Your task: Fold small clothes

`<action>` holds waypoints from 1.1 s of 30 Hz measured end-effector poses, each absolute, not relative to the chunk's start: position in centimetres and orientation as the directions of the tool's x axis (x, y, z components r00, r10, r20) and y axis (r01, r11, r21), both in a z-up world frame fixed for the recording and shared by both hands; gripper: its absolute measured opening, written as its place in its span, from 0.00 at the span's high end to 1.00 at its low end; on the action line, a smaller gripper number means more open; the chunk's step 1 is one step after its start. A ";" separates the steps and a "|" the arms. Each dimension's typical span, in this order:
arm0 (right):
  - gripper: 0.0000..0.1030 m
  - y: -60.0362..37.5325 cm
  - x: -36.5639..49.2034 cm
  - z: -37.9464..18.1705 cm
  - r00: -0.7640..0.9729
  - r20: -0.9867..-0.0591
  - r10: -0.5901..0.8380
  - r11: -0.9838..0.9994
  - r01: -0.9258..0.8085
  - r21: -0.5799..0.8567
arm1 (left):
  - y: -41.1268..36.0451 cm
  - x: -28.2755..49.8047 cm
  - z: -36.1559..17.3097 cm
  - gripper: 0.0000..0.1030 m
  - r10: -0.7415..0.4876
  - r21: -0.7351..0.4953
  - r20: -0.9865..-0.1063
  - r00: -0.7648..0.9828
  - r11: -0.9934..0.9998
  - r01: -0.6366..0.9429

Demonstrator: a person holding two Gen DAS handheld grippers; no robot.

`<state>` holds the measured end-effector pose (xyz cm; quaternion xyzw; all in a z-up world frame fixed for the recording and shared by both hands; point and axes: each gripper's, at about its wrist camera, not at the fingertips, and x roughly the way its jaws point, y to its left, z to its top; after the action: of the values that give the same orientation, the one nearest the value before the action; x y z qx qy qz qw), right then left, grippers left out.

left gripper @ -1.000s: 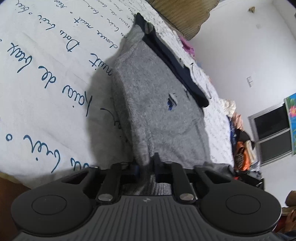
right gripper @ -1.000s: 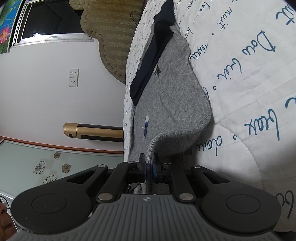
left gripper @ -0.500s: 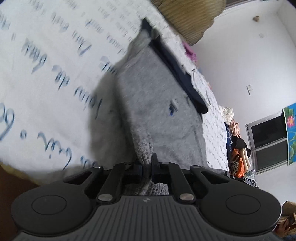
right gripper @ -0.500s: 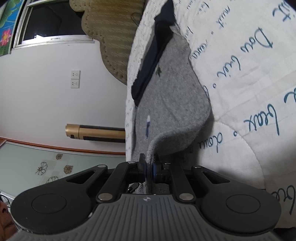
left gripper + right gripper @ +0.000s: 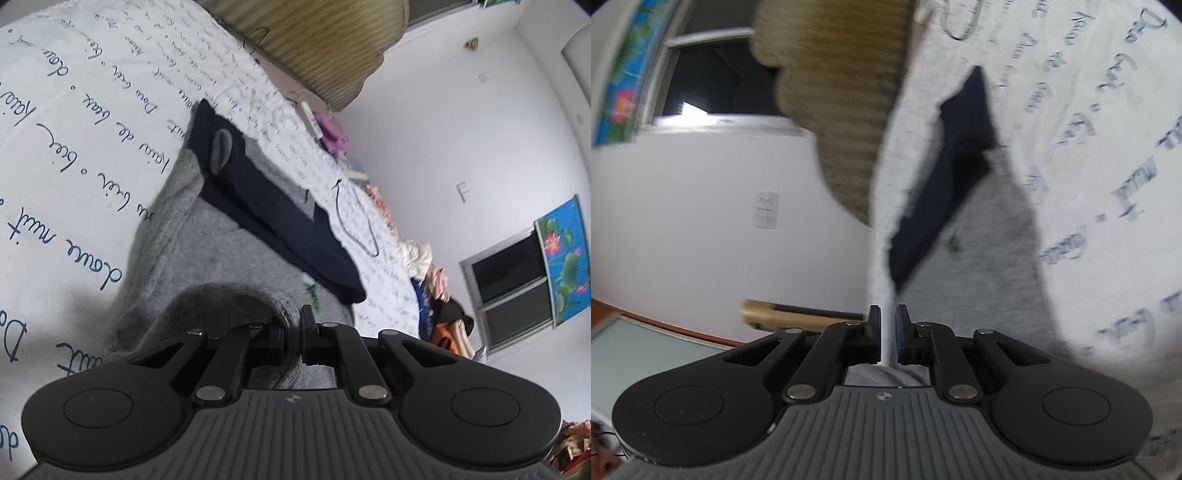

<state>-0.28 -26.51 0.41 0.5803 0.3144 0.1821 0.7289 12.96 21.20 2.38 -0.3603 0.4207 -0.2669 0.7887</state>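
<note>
left tongs (image 5: 292, 334): clenched on a bunched fold of the one grey garment (image 5: 236, 266)
right tongs (image 5: 887, 334): just opening, nothing between; garment (image 5: 990, 258) ahead, to the right
bedspread (image 5: 74, 155): one, under it

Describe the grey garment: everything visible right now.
The grey garment is a soft, fuzzy knit lying on the white quilt printed with blue script. A dark navy band runs along its far edge, and a small green mark sits on the grey near it. Its near edge is lifted into a rolled fold, pinched in the left gripper. The right gripper has just been opening; its pads stand apart with no grey cloth between them.
</note>
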 end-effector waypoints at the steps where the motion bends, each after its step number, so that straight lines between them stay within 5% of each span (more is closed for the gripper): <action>1: 0.63 -26.5 -0.4 0.5 0.716 -0.296 0.632 0.306 0.121 0.944 | 21.4 12.5 2.1 0.93 -0.725 -0.792 -0.474 0.500 0.599 0.118; 3: 0.48 -26.1 -1.4 0.5 0.679 -0.359 0.640 0.369 0.138 0.919 | 21.9 11.4 1.6 0.93 -0.721 -0.791 -0.478 0.502 0.602 0.111; 7: 0.49 -24.8 -3.4 -1.1 0.598 -0.414 0.686 0.378 0.194 0.905 | 23.1 9.2 0.9 0.93 -0.721 -0.805 -0.470 0.509 0.586 0.087; 17: 0.48 -21.8 -0.2 -1.9 0.530 -0.380 0.758 0.283 0.258 0.924 | 22.6 6.1 1.2 0.93 -0.730 -0.797 -0.474 0.492 0.593 0.112; 23: 0.48 -18.4 4.3 2.0 0.430 -0.659 0.617 0.751 -0.071 0.657 | 22.6 6.1 0.1 0.93 -0.724 -0.799 -0.492 0.484 0.596 0.079; 29: 0.48 -14.1 7.2 1.5 0.283 -0.765 0.578 0.811 -0.304 0.501 | 22.8 6.1 0.3 0.93 -0.715 -0.796 -0.497 0.491 0.602 0.071; 33: 0.71 -12.3 7.1 1.5 0.236 -0.806 0.543 0.805 -0.420 0.419 | 23.3 6.1 0.1 0.93 -0.705 -0.793 -0.509 0.493 0.608 0.051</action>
<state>7.12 -12.26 1.48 0.0572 0.5366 0.3069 0.7840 6.15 23.30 0.05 -0.3708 0.4413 -0.2421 0.7805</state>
